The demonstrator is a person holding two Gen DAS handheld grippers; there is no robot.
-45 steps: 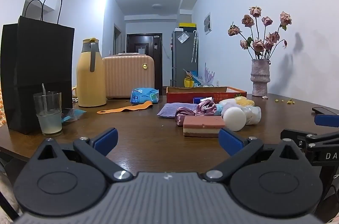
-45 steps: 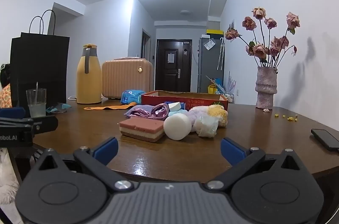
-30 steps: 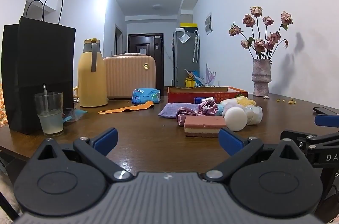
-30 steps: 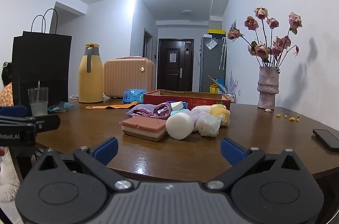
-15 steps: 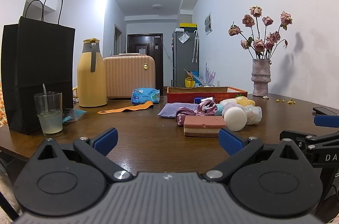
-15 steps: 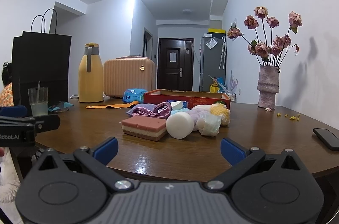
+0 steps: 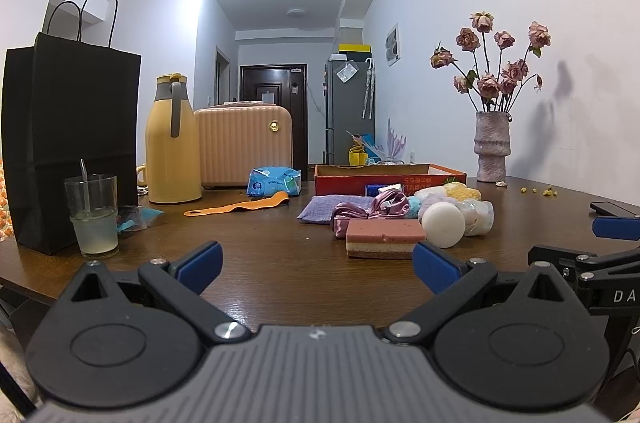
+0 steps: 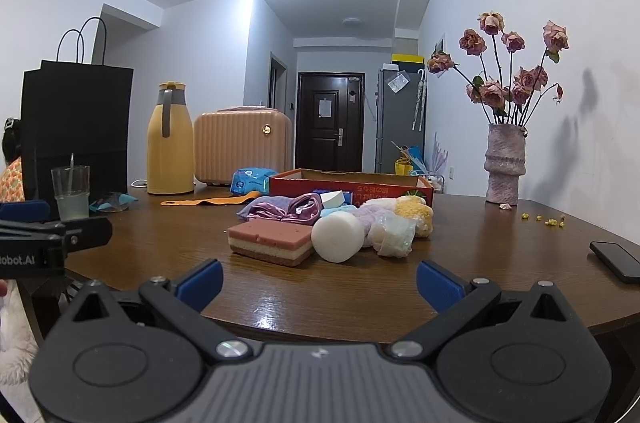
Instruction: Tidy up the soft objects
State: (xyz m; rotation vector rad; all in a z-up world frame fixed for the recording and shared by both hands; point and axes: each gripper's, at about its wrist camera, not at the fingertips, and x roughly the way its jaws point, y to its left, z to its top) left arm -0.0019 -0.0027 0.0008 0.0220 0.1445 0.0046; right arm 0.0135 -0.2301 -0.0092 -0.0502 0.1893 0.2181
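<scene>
Now both grippers' jaws apart, empty, one layered sponge (image 8: 271,241), one white puff (image 8: 337,237), one red box (image 8: 352,183)

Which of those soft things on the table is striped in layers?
The pink sponge block at the front of the pile; its side shows pink, cream and brown bands, unlike the plain white round sponge beside it.

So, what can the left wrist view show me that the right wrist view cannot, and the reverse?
Only the left wrist view shows the right gripper, at its right edge, open. Only the right wrist view shows the left gripper, at its left edge, and the whole black phone, which the left view cuts to a sliver. Both share the layered pink sponge, the white round sponge, the red box, the vase, the yellow flask and the glass on the table.
</scene>
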